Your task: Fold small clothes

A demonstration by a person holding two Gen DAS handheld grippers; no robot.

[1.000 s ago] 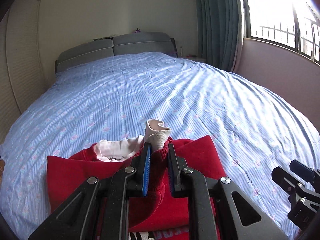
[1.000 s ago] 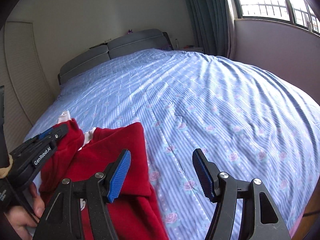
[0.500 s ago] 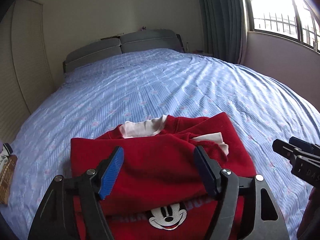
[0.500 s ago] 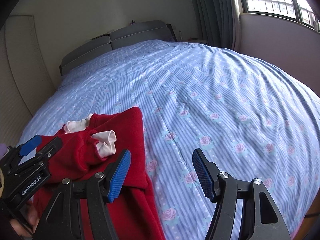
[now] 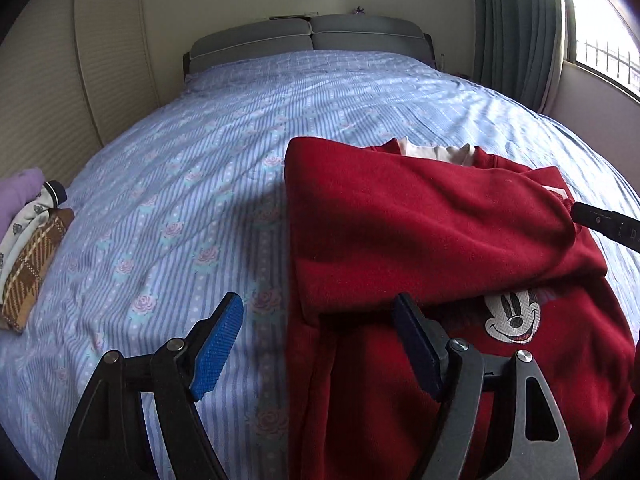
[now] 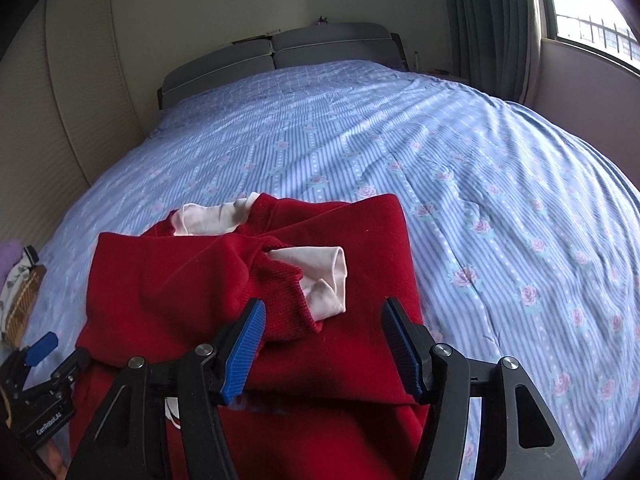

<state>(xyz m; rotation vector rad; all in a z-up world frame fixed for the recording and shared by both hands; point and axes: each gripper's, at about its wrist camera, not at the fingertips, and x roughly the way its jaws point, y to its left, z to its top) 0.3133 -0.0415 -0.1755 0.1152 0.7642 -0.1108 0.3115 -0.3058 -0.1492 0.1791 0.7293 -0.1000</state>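
A second ago the left gripper (image 5: 318, 350) pinched the red sweatshirt's (image 5: 432, 240) sleeve; now its jaws gape wide and empty over the sweatshirt's left edge, the sleeve (image 6: 280, 284) dropped across the chest. The right gripper (image 6: 322, 346), equally wide and empty, hovers just short of that sleeve's cuff. With both sleeves apparently in, the sweatshirt lies on the blue bedspread (image 6: 480, 184) ready for a crosswise fold.

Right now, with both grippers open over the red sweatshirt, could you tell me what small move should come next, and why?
Probably lower the right gripper onto the sleeve cuff and straighten it: the cuff lies bunched, pale lining poking out, on the red sweatshirt.
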